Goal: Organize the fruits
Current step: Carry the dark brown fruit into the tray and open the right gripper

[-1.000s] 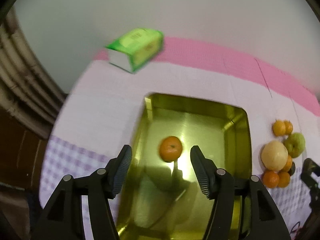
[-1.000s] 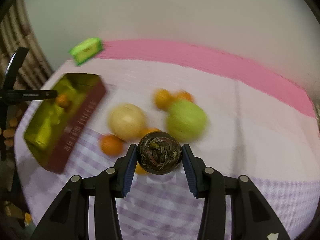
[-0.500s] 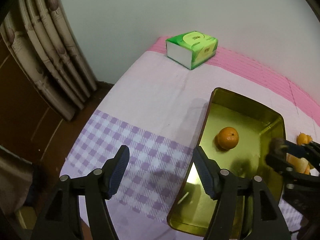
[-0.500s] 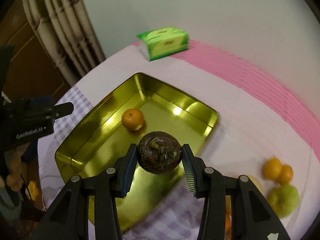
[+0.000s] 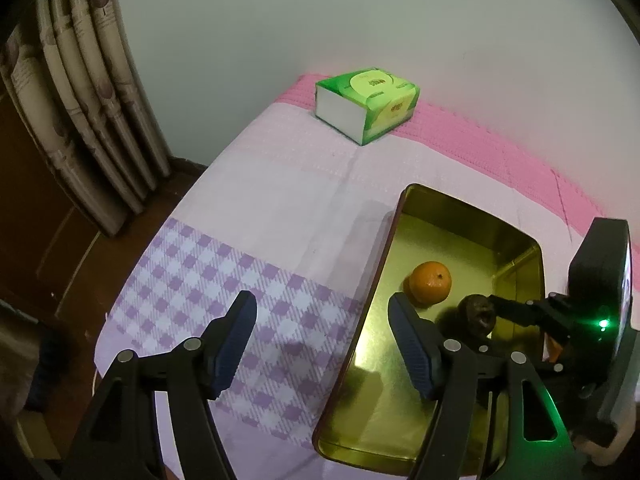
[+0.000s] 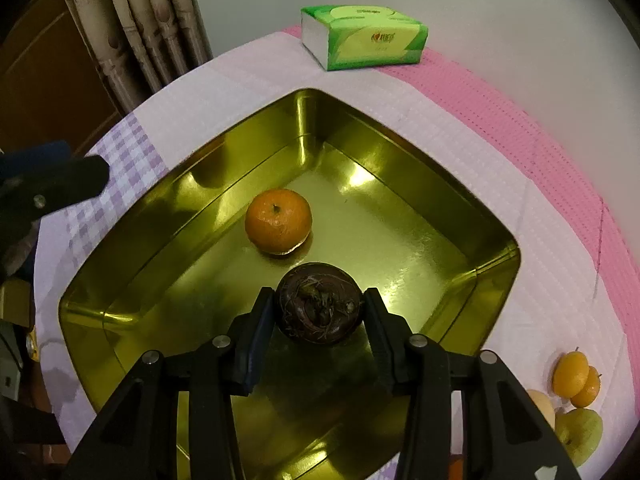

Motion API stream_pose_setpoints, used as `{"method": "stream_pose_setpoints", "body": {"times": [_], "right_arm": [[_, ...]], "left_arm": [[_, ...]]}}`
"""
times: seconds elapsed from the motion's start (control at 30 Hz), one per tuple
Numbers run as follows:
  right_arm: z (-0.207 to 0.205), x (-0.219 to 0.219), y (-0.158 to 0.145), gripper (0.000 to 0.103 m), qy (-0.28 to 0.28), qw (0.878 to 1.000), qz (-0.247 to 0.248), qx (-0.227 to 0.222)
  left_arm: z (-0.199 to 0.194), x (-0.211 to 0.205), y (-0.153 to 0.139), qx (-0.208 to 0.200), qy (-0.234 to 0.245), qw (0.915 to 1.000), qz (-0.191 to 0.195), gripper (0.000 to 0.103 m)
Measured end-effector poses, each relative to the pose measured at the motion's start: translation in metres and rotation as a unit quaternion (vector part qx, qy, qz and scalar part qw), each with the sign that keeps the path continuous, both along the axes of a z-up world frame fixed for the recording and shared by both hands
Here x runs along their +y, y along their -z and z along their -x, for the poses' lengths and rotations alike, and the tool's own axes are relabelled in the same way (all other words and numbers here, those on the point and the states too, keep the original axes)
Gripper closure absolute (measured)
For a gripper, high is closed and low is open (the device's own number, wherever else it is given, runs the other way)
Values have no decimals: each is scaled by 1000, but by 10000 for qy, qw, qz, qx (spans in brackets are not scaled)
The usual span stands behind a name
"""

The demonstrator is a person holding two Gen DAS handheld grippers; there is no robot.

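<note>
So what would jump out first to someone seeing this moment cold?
The shiny gold tin fills the middle of the right wrist view, with one orange on its floor. Just above that floor, the right claw is shut on a dark brown, fibrous round fruit. A bright green tissue pack sits at the table's far edge, by the wall.

A home room: curtains, clothed table, tissue pack

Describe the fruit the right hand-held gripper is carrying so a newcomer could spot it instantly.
Find the gold tin tray on the pink and lilac cloth. Over its floor, just nearer the camera than the lone orange mandarin, the right hand-held gripper clamps a round fruit. It alone is dark brown and rough.
</note>
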State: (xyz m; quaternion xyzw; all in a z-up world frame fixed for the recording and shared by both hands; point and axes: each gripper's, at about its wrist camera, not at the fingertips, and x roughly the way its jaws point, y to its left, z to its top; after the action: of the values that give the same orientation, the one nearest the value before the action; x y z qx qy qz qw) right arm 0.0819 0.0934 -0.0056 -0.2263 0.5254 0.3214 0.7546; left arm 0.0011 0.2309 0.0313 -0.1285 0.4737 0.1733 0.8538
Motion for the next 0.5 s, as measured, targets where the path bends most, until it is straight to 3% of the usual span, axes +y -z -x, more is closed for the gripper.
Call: {"method": "stream_pose_setpoints", "body": {"times": [0.37, 0.5], "right_arm": [[0, 3, 6, 60, -7, 10000, 58, 31], [-1, 1, 1, 52, 21, 10000, -8, -41]], "left_arm": [[1, 6, 2, 11, -102, 9998, 168, 33], [2, 8, 3, 10, -166, 9996, 212, 32]]}}
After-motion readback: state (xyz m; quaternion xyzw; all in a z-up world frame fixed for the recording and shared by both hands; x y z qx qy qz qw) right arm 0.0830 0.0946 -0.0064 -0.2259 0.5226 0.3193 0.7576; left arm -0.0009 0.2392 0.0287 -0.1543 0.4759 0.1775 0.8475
